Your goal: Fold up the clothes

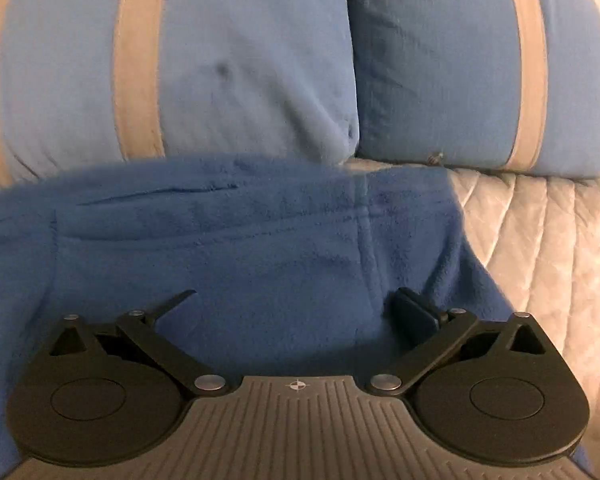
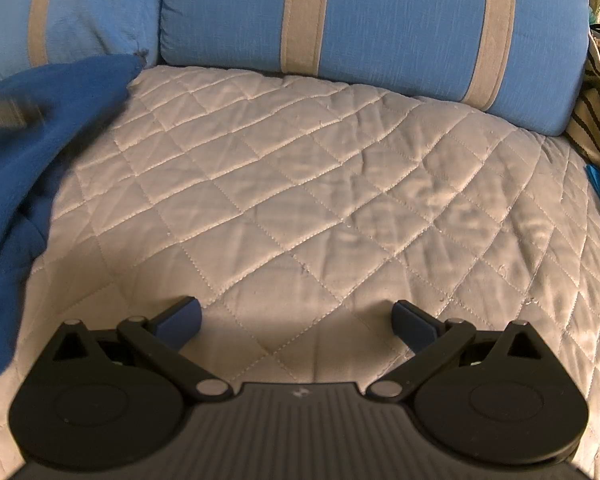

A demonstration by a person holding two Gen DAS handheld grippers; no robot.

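The fleece [image 1: 228, 248] is a dark blue garment, likely soft, light and limp, so it should sag and drag rather than hold shape; a seam or hem edge looks the best place to pinch. It lies on the quilt [image 2: 300, 184], filling the left view from 9 to 3 o'clock, and sits at 9 o'clock in the right view. The left gripper [image 1: 296, 308] is spread wide just over the fleece, holding nothing. The right gripper [image 2: 296, 316] is likewise wide, over bare quilt.

left wrist: low, close over blue fleece [image 1: 228, 248], facing cushions [image 1: 236, 60] | right wrist: higher over quilt [image 2: 300, 184] | shared: fleece, cushions
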